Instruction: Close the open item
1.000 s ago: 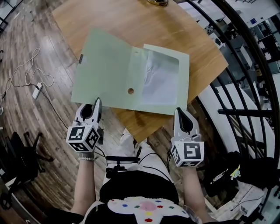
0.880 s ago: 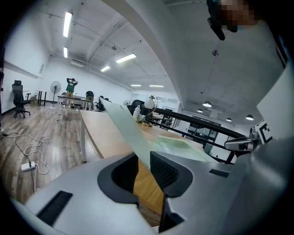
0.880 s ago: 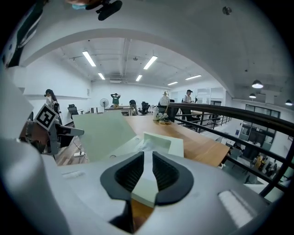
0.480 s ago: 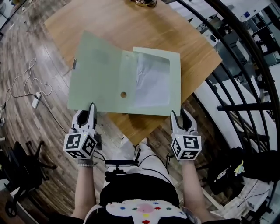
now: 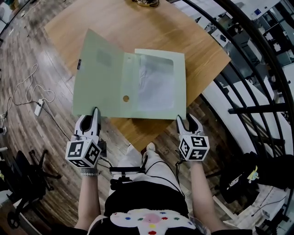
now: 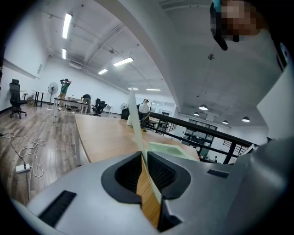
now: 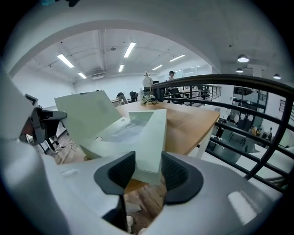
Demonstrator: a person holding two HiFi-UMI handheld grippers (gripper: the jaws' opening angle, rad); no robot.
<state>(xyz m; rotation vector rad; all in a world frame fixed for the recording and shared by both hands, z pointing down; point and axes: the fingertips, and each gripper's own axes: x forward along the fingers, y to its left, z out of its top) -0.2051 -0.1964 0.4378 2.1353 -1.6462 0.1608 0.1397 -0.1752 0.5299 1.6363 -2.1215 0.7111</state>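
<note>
A pale green folder lies open on the wooden table, white paper behind its right-hand window. The left cover stands tilted up off the table. My left gripper is shut on that cover's near edge; its jaws have just been closing, and in the left gripper view the thin cover runs upright between the pads of the left gripper. My right gripper is open, its jaws having just been opening. The folder's near right corner sits between them untouched.
A black railing curves along the table's right side. A white cable and power strip lie on the wood floor at left, with a black chair below them. A brass object sits at the table's far edge.
The left cover has lifted further off the table. The right gripper has opened and sunk to the folder's near right corner. The left gripper's jaws have narrowed onto the cover.
</note>
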